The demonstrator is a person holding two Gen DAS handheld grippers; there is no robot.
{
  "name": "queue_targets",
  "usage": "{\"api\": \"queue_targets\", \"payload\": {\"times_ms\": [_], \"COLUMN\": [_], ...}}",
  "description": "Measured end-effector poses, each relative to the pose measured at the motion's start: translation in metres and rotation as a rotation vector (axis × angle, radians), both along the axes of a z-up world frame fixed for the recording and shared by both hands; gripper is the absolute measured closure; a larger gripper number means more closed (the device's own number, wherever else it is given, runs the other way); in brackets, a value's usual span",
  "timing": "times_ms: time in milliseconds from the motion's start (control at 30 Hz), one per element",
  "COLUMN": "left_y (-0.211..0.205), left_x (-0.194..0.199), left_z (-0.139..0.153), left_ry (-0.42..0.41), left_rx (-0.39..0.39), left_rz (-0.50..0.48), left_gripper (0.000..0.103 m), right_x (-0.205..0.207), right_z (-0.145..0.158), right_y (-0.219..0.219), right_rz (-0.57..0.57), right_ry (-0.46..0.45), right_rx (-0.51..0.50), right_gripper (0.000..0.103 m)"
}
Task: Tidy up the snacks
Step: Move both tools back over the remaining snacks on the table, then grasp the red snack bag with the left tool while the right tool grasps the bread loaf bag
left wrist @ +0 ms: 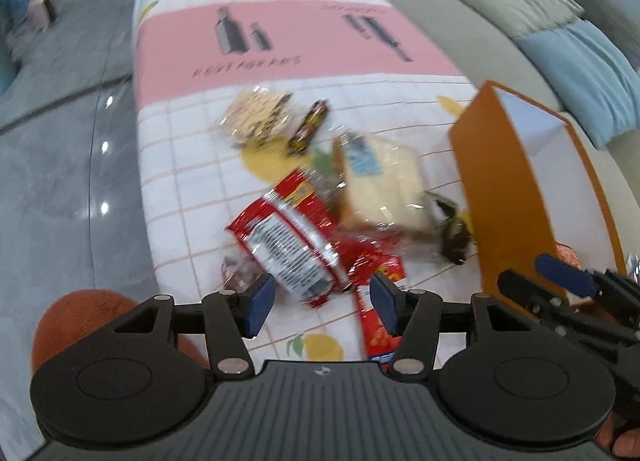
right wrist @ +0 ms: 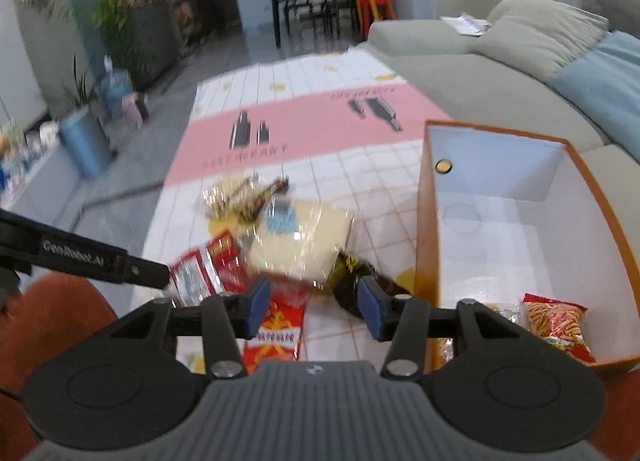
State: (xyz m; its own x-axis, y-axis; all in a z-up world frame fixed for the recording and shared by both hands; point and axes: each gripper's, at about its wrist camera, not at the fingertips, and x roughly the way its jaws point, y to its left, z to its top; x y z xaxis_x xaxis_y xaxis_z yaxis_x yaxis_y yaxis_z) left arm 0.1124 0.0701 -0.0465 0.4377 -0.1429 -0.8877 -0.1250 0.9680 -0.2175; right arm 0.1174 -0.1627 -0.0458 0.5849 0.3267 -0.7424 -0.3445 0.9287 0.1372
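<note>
lying loose on the checked tablecloth (right wrist: 372, 197), the snacks sit in a blurred heap: a red packet (left wrist: 288, 237) with its printed label up, a pale wrapped slab (left wrist: 384, 189) just behind it, a dark wrapper (left wrist: 454, 235) by the box wall, and a clear bag (left wrist: 258, 117) with a thin dark bar (left wrist: 310, 127) farther back. the orange box (right wrist: 426, 229) stands to the right of the heap, holding a red noodle-snack packet (right wrist: 556, 325) in its near corner. the left gripper (left wrist: 322, 303) hovers over the red packet, jaws apart, gripping nothing. the right gripper (right wrist: 310, 307) is likewise spread and unloaded above a red-orange packet (right wrist: 278, 335). a grey sofa (right wrist: 460, 61) lies beyond.
</note>
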Motion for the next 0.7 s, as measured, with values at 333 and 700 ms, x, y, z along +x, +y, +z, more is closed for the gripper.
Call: {"api": "queue_targets", "payload": {"times_ms": [333, 700], "left_y": [0.018, 0.031], "left_x": [0.020, 0.049], "left_z": [-0.035, -0.072], "left_ry": [0.046, 0.102], "left_rx": [-0.032, -0.050], "left_rz": [0.047, 0.089], "left_gripper": [0.036, 0.027], "right_x": [0.018, 0.047], "right_z": [-0.029, -0.066], "right_y": [0.038, 0.079], "right_rz": [0.142, 0.313], "right_ry": [0.004, -0.029], "right_rx": [-0.089, -0.270], "right_gripper": [0.053, 0.053]}}
